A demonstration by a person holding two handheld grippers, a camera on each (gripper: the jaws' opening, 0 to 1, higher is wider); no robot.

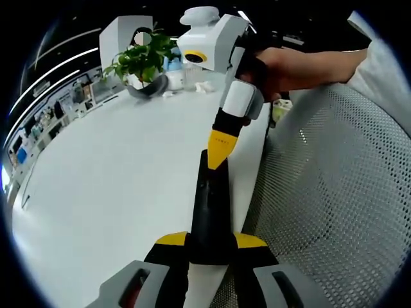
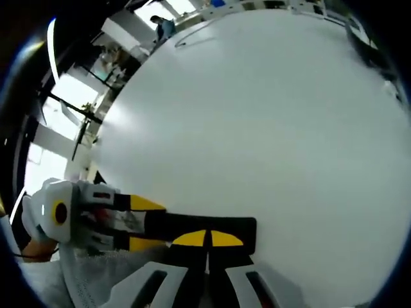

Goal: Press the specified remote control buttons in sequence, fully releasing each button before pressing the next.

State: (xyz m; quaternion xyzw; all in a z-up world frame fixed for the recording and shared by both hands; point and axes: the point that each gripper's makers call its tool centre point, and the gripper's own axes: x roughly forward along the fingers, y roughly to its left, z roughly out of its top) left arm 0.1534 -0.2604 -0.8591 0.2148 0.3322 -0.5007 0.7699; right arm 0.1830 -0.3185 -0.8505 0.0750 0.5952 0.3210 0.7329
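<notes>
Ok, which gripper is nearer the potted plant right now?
Right. The right gripper rests its tips on the far end of the remote, toward the potted plant; the left gripper clamps the remote's near end, farther back.

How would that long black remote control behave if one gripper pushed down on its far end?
The long black remote control looks stiff, so it probably wouldn't bend. It's slim and overhangs the white table edge, so it might pivot or tip if the left gripper, shut on it, loosened. The right gripper's narrow yellow tip could slide off.
</notes>
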